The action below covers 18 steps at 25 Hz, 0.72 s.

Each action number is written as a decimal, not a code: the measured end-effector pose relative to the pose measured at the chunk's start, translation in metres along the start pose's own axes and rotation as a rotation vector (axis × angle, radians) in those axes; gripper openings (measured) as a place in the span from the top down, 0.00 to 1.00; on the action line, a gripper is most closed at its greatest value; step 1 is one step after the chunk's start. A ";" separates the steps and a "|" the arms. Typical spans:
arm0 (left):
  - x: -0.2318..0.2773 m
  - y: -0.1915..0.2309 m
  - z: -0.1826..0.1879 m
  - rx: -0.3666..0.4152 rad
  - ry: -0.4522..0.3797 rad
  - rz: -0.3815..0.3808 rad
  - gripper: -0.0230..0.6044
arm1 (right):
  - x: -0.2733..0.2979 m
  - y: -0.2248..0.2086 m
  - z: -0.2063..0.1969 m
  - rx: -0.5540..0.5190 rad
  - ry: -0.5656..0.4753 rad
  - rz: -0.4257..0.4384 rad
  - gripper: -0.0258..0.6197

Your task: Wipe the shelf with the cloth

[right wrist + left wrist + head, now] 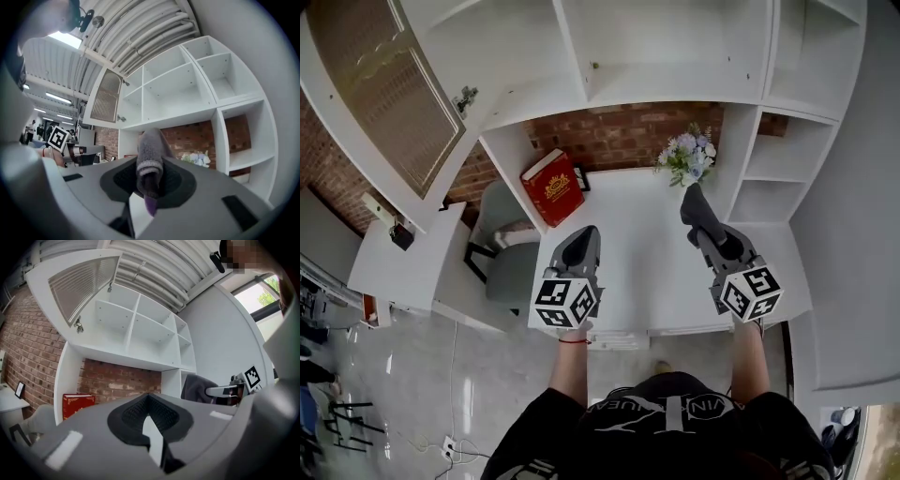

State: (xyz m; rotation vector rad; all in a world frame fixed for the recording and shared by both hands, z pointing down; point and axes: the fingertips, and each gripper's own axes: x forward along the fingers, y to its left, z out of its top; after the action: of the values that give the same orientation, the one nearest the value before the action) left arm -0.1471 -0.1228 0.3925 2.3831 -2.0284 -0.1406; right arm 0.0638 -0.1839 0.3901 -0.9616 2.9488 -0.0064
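White shelf (187,115) ahead; cloth (150,152) seemingly half-hidden within right gripper (149,185).

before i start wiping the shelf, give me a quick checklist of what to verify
1. Grey fuzzy cloth clamped in the right gripper jaws: ok.
2. Left gripper empty, jaws together: ok.
3. Cloth touching a shelf board: not ok, it hangs in the air in front of the white shelf unit.
4. Upper compartments bare: ok.
5. Lower surface free of things: not ok, a red hardcover book and a bunch of pale flowers stand on it.
6. Dust on the boards: cannot tell.
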 end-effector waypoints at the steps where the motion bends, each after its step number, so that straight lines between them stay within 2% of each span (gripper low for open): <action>1: 0.008 0.001 0.004 0.008 0.000 0.003 0.95 | 0.010 -0.003 0.003 -0.018 0.001 0.014 0.83; 5: 0.031 0.007 0.021 0.035 -0.008 0.022 0.95 | 0.040 -0.008 0.016 -0.110 -0.006 0.075 0.83; 8: 0.047 0.011 0.036 0.045 -0.027 0.030 0.95 | 0.059 -0.012 0.040 -0.142 -0.054 0.115 0.82; 13: 0.068 0.020 0.054 0.088 -0.018 0.025 0.95 | 0.098 -0.007 0.092 -0.210 -0.112 0.159 0.83; 18: 0.082 0.040 0.072 0.101 -0.020 0.015 0.95 | 0.132 0.006 0.165 -0.326 -0.218 0.174 0.82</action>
State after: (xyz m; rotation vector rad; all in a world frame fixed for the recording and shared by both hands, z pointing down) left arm -0.1789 -0.2060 0.3182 2.4332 -2.1110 -0.0642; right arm -0.0398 -0.2558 0.2200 -0.6731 2.8654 0.5617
